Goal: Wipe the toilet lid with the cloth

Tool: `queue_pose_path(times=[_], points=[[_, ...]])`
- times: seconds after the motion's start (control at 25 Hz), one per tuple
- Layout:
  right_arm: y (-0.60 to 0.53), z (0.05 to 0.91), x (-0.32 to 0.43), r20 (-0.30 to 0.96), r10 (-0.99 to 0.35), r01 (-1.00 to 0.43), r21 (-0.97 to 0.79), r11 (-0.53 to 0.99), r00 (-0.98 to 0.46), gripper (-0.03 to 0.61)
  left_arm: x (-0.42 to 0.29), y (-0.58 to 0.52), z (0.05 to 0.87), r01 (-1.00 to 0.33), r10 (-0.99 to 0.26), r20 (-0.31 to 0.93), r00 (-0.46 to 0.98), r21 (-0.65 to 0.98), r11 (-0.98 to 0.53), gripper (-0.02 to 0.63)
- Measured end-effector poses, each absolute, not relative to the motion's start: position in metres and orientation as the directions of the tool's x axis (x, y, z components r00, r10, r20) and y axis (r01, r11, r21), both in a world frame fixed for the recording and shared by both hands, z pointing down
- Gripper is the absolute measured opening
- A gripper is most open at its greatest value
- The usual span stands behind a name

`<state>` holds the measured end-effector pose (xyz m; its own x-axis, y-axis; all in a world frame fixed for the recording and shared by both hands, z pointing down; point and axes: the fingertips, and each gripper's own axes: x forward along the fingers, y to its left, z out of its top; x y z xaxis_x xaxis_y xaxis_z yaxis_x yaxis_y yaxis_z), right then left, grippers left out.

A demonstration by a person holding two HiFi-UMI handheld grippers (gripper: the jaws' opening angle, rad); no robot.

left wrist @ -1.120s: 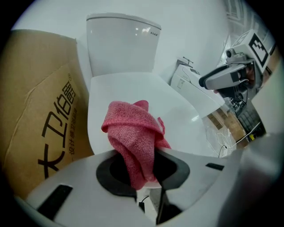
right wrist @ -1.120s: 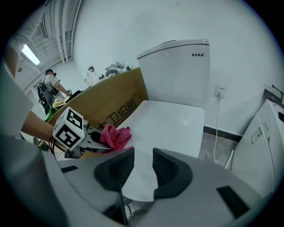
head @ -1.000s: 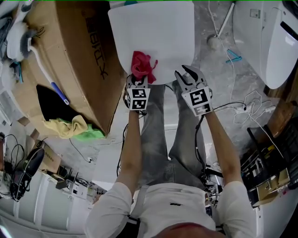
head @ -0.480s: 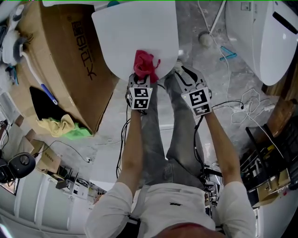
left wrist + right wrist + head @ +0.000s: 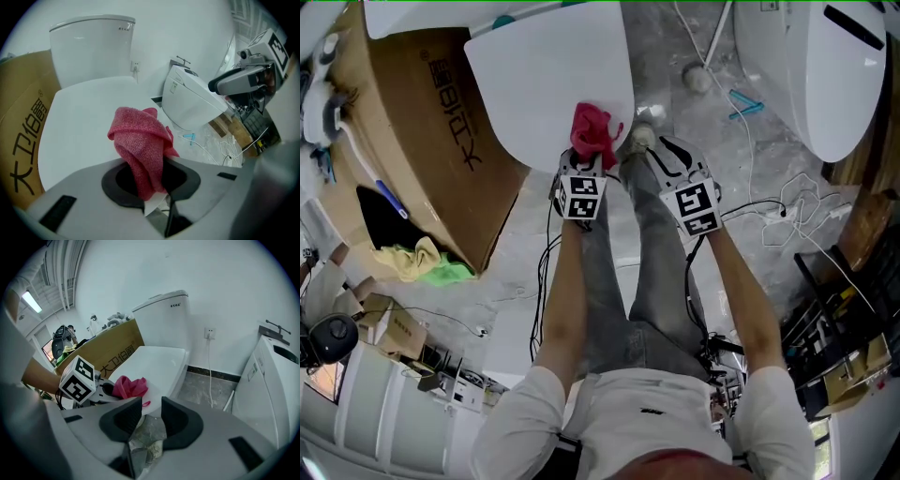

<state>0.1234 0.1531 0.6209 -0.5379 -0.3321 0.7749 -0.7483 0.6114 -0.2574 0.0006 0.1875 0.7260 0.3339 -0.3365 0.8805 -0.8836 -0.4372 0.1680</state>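
The left gripper (image 5: 587, 165), at centre frame in the head view, is clamping the red cloth (image 5: 592, 131); in the left gripper view both jaws are pressing on the bunched fabric. The cloth is sitting over the near, lower-right edge of the white toilet lid (image 5: 544, 84), which is filling the upper centre of the frame. Contact between cloth and lid cannot be confirmed. Just right of the left gripper, the right gripper (image 5: 667, 157) is hovering off the lid's edge above the grey floor (image 5: 694, 122). Its jaws are standing slightly apart and holding nothing. A second white toilet (image 5: 806, 75) is occupying the upper right.
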Motion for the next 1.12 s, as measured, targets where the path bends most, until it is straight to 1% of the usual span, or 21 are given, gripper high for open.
queue_pose_path(times=[0.2, 0.44, 0.6, 0.76, 1.12], points=[[0.152, 0.595, 0.132, 0.772, -0.336, -0.739, -0.243, 0.628, -0.54, 0.141, 0.033, 0.173, 0.692, -0.857, -0.361, 0.848, 0.388, 0.188, -0.48, 0.103], [0.138, 0.537, 0.14, 0.747, -0.39, -0.747, -0.21, 0.63, -0.539, 0.141, 0.046, 0.147, 0.615, -0.845, -0.432, 0.798, 0.421, 0.172, -0.506, 0.103], [0.129, 0.484, 0.143, 0.73, -0.42, -0.745, -0.182, 0.642, -0.54, 0.141, 0.047, 0.138, 0.549, -0.845, -0.482, 0.767, 0.424, 0.144, -0.514, 0.103], [0.114, 0.413, 0.145, 0.709, -0.455, -0.712, -0.092, 0.696, -0.538, 0.141, 0.051, 0.123, 0.47, -0.837, -0.544, 0.715, 0.439, 0.106, -0.537, 0.103], [0.101, 0.263, 0.157, 0.573, -0.602, -0.768, -0.078, 0.636, -0.557, 0.141, 0.064, 0.1, 0.3, -0.821, -0.667, 0.571, 0.479, 0.021, -0.571, 0.103]])
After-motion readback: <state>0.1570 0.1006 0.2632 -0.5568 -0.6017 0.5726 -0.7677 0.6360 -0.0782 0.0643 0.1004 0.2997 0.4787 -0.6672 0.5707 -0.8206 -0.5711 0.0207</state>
